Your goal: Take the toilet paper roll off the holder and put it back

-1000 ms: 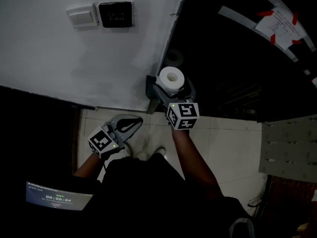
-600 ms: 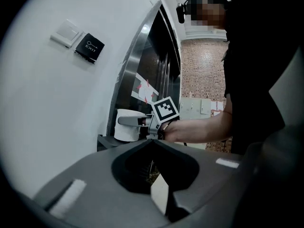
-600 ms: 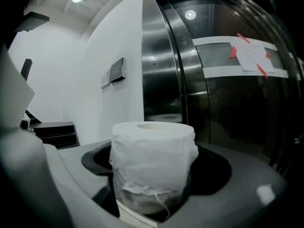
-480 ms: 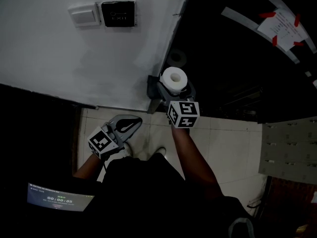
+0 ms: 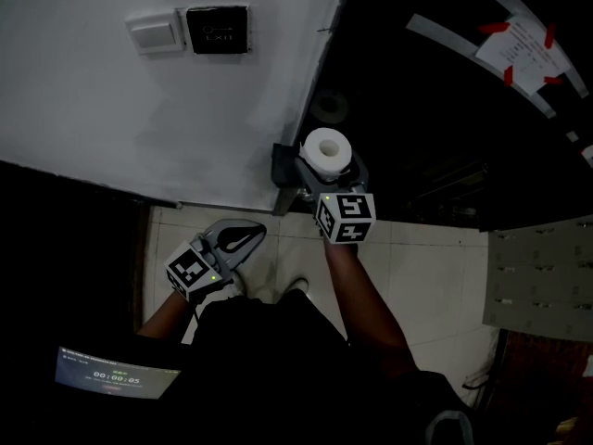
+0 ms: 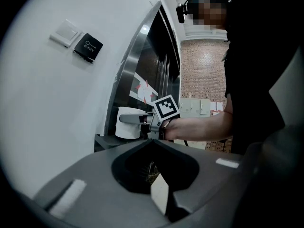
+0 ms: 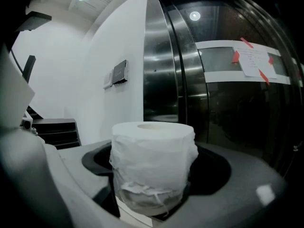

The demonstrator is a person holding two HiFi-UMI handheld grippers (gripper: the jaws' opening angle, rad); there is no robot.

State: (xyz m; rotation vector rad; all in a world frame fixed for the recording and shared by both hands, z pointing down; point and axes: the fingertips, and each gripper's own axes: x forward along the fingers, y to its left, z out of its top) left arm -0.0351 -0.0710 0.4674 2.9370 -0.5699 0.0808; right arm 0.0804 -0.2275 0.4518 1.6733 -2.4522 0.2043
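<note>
Toilet paper roll (image 5: pixel 322 145) — right gripper (image 5: pixel 326 158) jaws just closed on it; left gripper (image 5: pixel 252 234) clenched; plate (image 5: pixel 217 28) — "EXIT".

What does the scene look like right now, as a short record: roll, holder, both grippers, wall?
roll: toilet paper roll, upright, core opening up
holder: dark holder at the wall's corner, under the roll; contact unclear
right gripper: right gripper jaws have just been closing, roll between them, gripped at its sides
left gripper: left gripper jaws together, empty, held low, apart from the roll
wall: white wall with switch and black exit plate
</note>
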